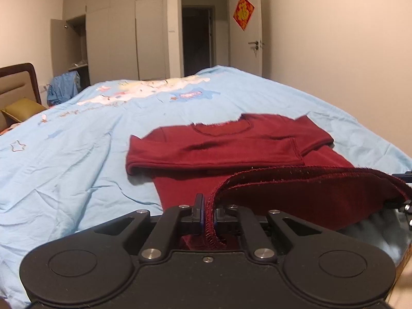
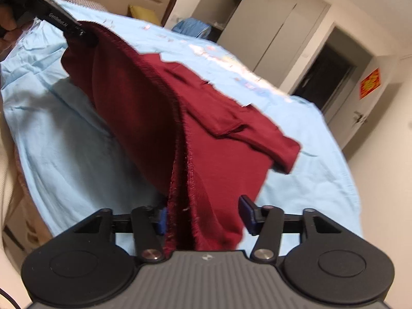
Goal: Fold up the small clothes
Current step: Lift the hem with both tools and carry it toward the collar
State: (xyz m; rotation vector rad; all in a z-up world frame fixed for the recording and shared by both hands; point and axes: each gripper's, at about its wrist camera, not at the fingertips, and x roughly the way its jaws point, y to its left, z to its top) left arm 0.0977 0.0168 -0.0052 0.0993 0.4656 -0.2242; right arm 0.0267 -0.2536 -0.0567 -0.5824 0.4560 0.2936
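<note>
Item: dark red top (image 1: 219, 149), small, long-sleeved, lying on a light blue bedspread (image 1: 77, 170) at the centre of the left wrist view; neckline toward the far side, sleeves folded across the chest, the lower hem lifted off the bed toward the camera. Left gripper (image 1: 208, 213), bottom centre of its own view: jaws clenched on the stitched hem edge, which runs up out of the pads and arcs to the right edge of the frame. The same gripper shows in the upper left of the right wrist view (image 2: 85, 36), held by a hand (image 2: 7, 25) and pinching a corner of the hem, with the cloth hanging from it in a slanted sheet. Right gripper (image 2: 203, 216), bottom centre of its view: jaws parted, blue pads (image 2: 246, 213) standing clear on either side of the cloth; the hem lies between them, close against the left pad and apart from the right one, not pressed. Surroundings: printed cartoon panel (image 1: 154, 87) on the bedspread beyond the top; padded headboard (image 1: 18, 87) and olive pillow (image 1: 23, 108) at the left edge; grey wardrobe (image 1: 116, 38) with one door open, upper left; blue garment (image 1: 61, 90) heaped beside it; dark doorway (image 1: 198, 41) at upper centre; white door (image 1: 247, 33) bearing a red diamond decoration (image 1: 243, 13), upper right.
</note>
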